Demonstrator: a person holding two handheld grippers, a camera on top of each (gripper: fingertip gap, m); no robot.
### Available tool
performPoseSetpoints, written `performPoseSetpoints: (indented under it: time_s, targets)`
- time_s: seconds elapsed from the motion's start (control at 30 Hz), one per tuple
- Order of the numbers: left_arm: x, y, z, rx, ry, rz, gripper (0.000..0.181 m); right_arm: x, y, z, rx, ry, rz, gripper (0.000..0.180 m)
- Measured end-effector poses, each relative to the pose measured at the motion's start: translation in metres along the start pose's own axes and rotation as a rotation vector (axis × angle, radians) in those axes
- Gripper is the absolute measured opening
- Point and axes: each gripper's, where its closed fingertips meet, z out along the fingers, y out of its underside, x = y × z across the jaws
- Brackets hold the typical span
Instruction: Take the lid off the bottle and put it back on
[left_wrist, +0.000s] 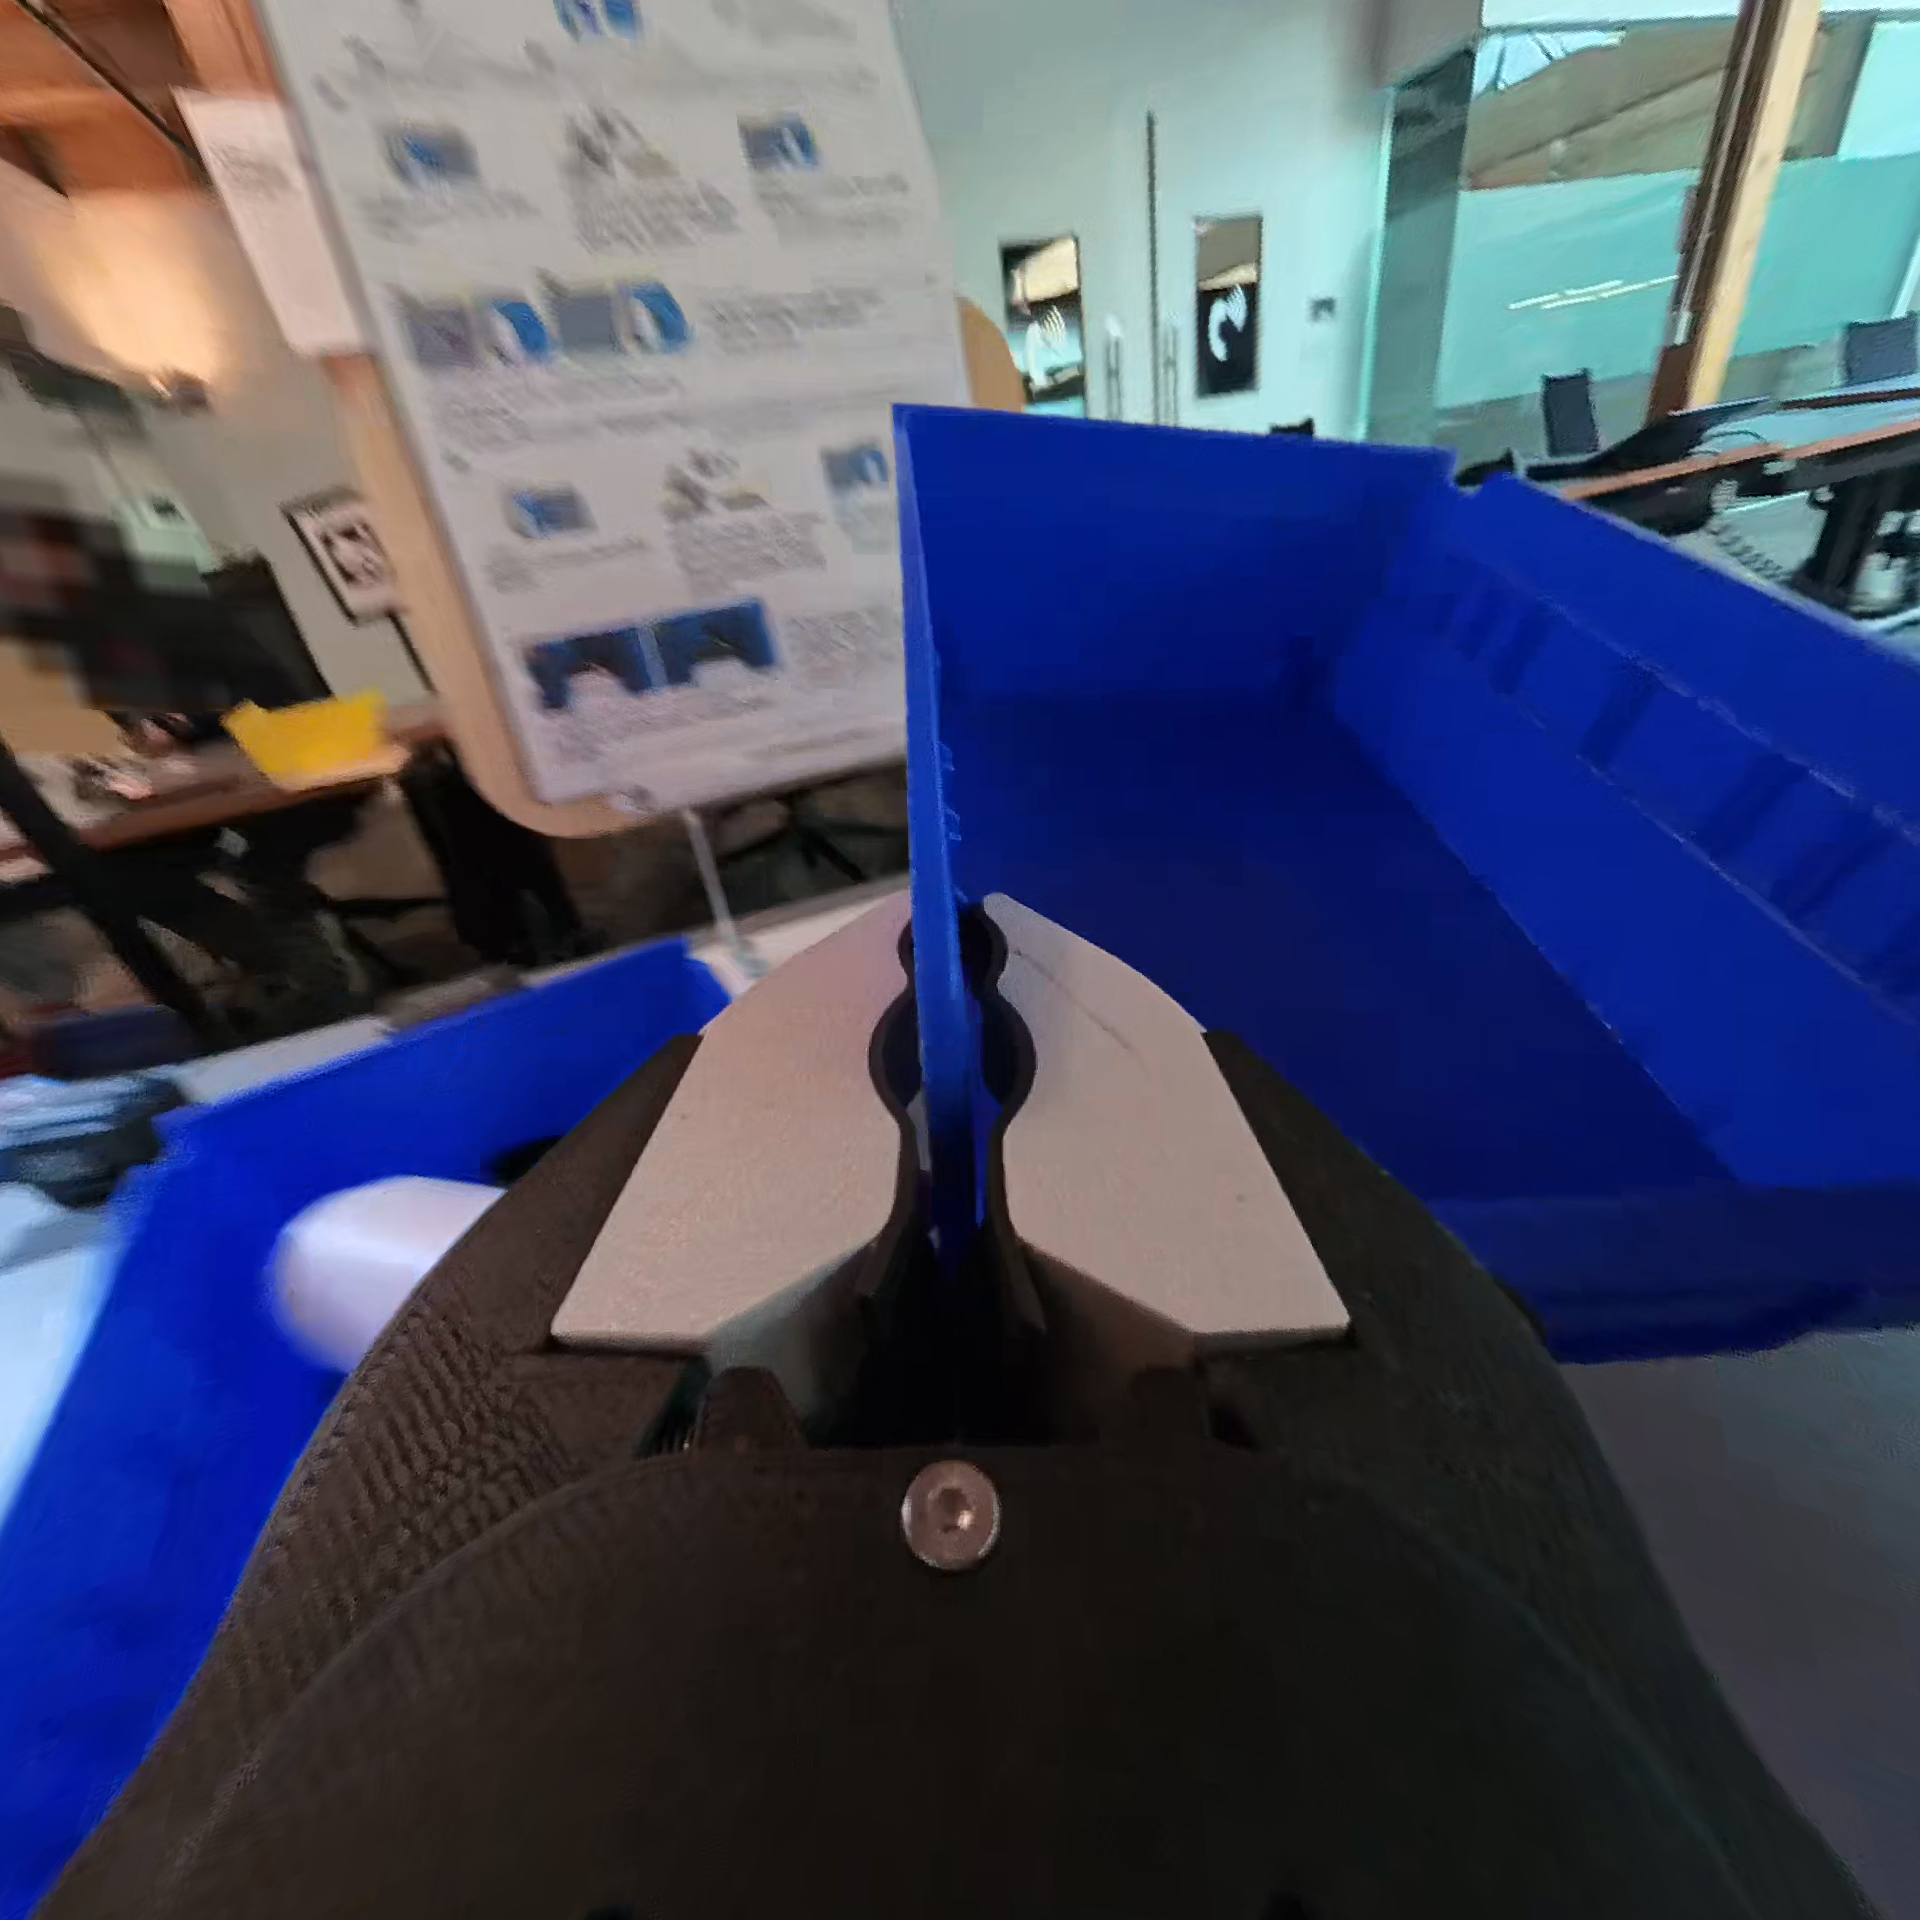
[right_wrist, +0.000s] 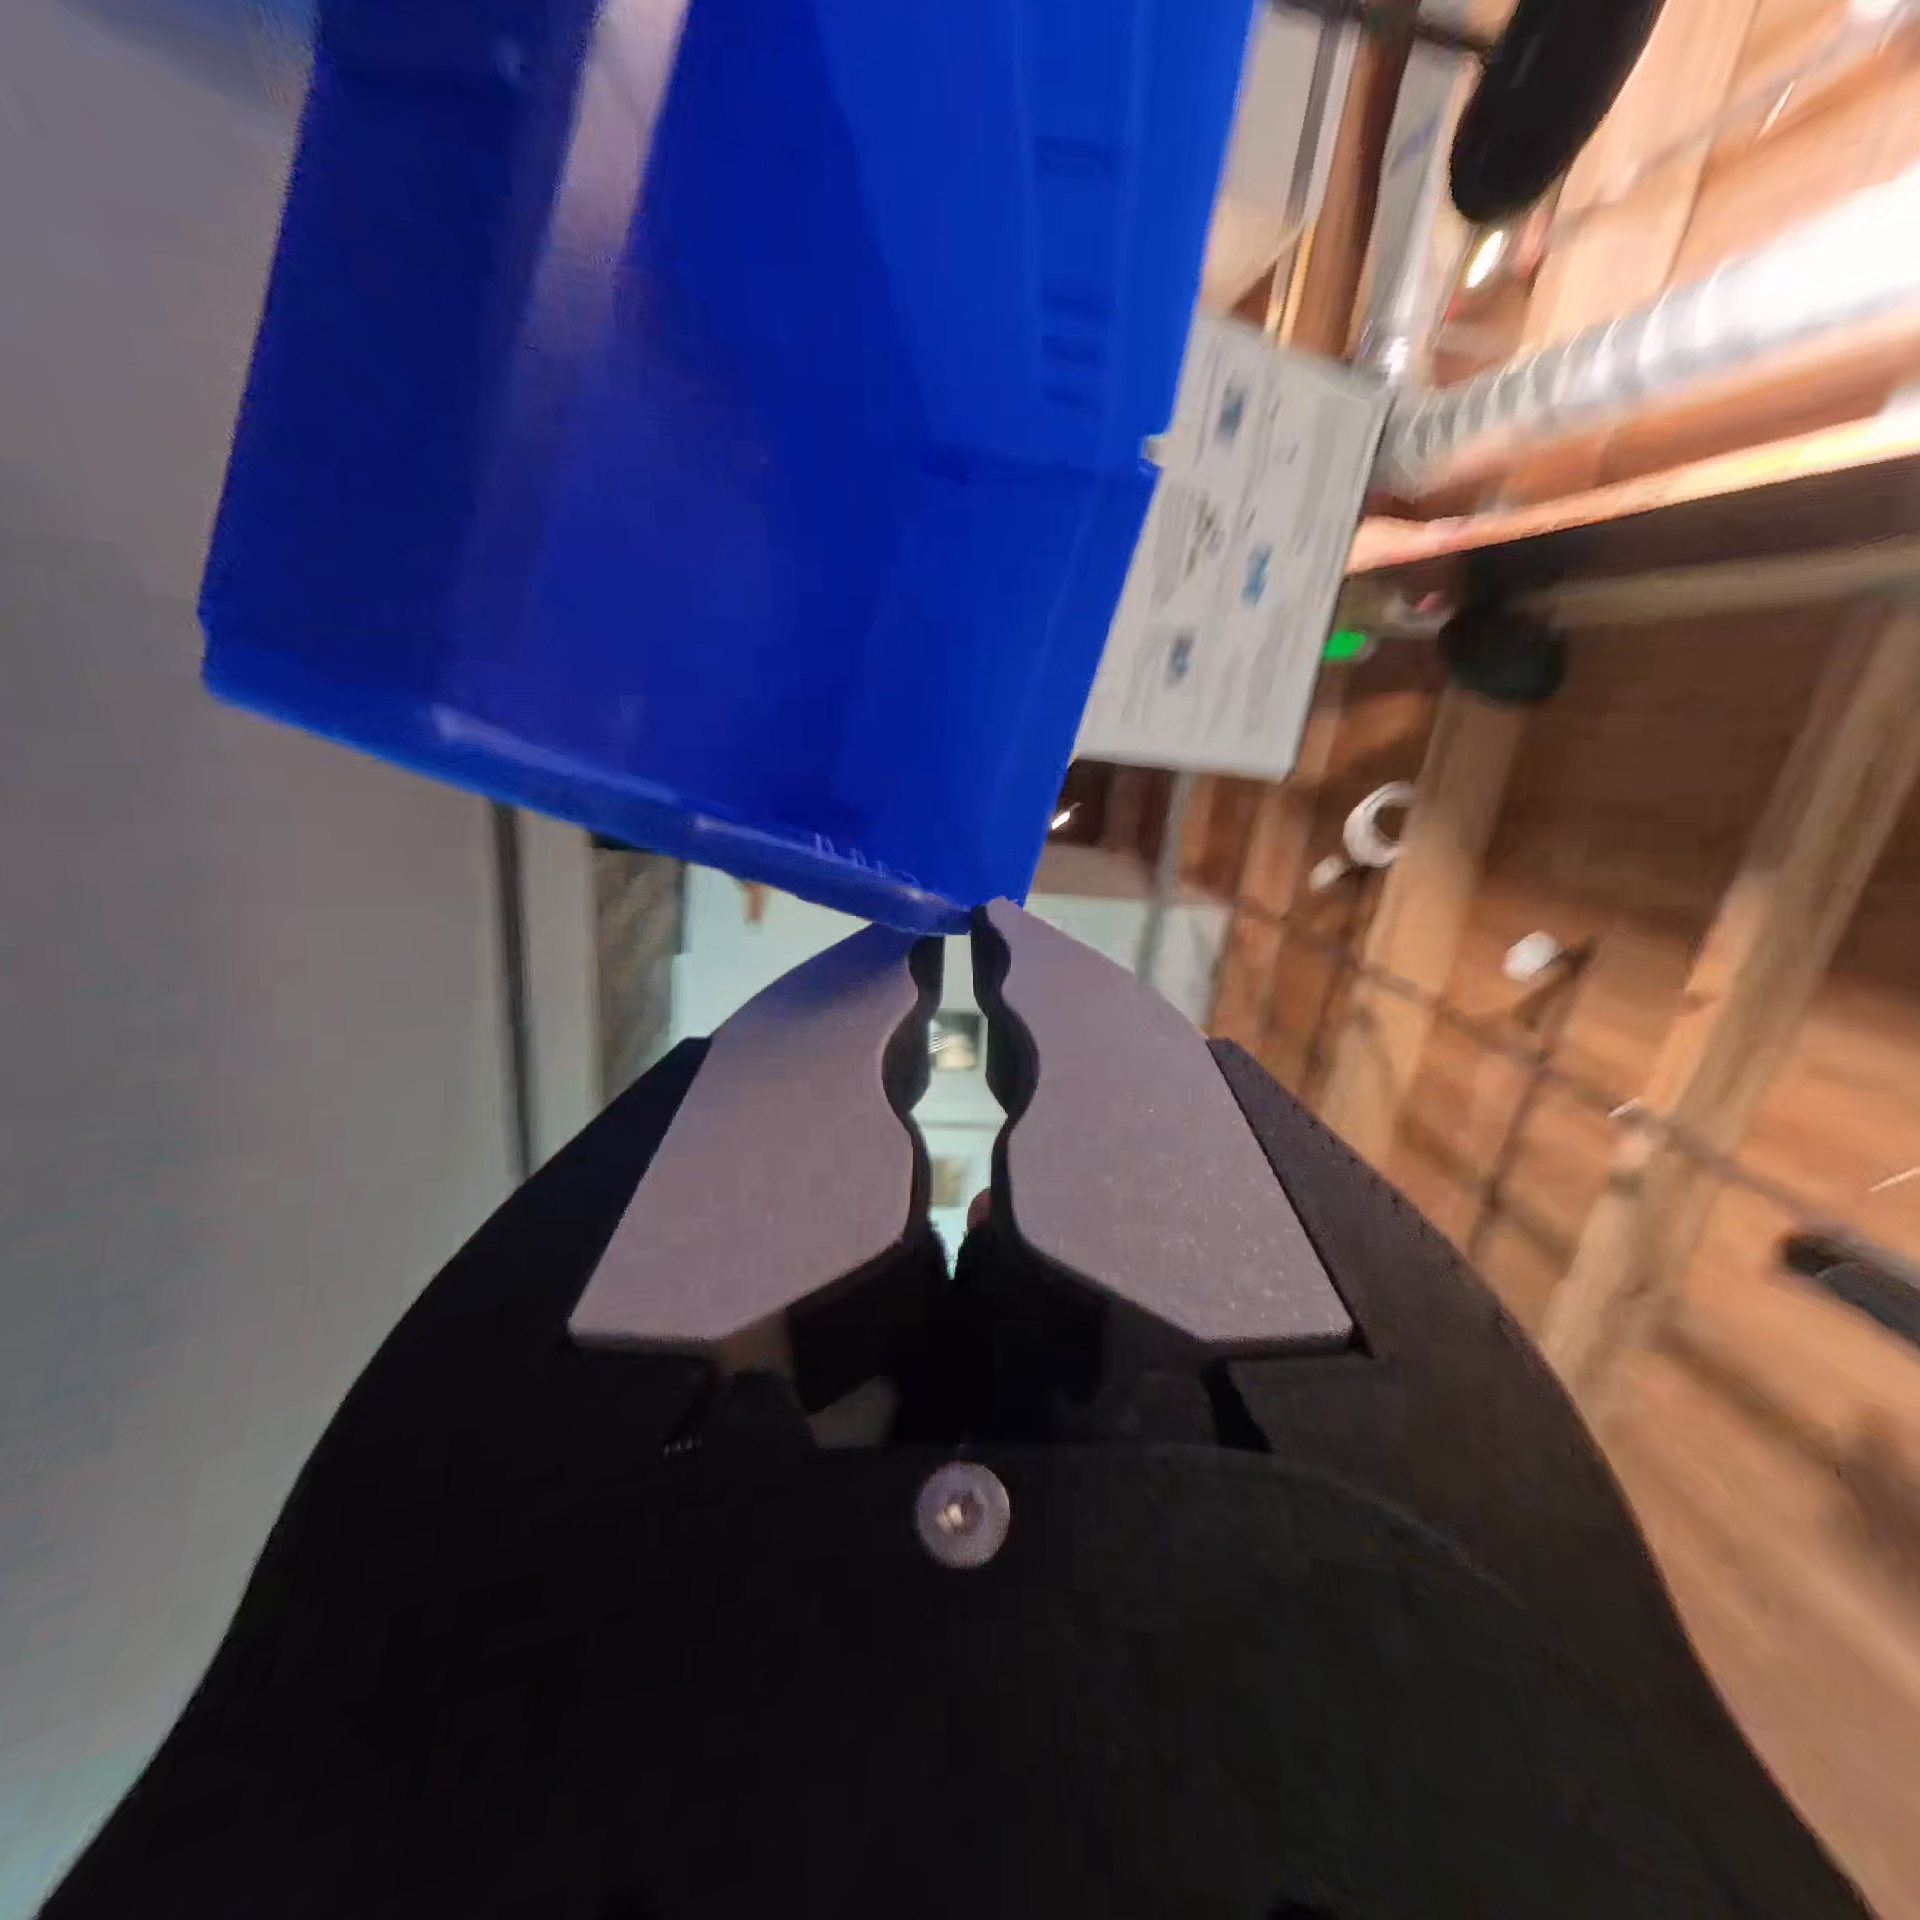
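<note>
Left wrist view: a second blue bin (left_wrist: 343, 1174) sits low to the left of the lifted blue bin (left_wrist: 1299, 831), and inside it lies a white rounded thing (left_wrist: 374, 1262), blurred, possibly the bottle, lid not visible. Behind that, left of the lifted bin, a poster board (left_wrist: 644, 395) carries print too smeared to read; a yellow tray (left_wrist: 307, 732) rests on a desk further left. The left gripper (left_wrist: 951, 1049) is pinching the lifted bin's thin side wall, fingers pressed onto it. Right of the bin, desks and office chairs.

Right wrist view: the right gripper (right_wrist: 956, 945) has its tips nearly together against the bin's (right_wrist: 707, 436) lower corner; a grip I cannot confirm. Right of the bin, wooden shelving (right_wrist: 1621, 935) and a blurred poster (right_wrist: 1236, 561)
</note>
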Motion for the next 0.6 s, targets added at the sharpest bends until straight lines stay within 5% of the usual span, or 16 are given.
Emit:
performPoseSetpoints:
  time_s: [0.07,0.23,0.43,0.6]
  targets:
    - [0.041,0.02,0.028,-0.051,0.057,-0.1,0.006,-0.037,0.036,-0.011,-0.032,-0.112,0.153,0.005]
    - [0.112,0.059,0.063,-0.183,0.144,-0.102,0.006,-0.111,0.095,-0.034,-0.145,-0.217,0.152,0.003]
    - [0.161,0.095,0.066,-0.254,0.204,-0.072,0.008,-0.124,0.147,-0.044,-0.24,-0.199,0.241,0.002]
    - [0.194,0.124,0.049,-0.405,0.446,-0.111,0.035,-0.137,0.174,-0.054,-0.256,-0.283,0.224,0.009]
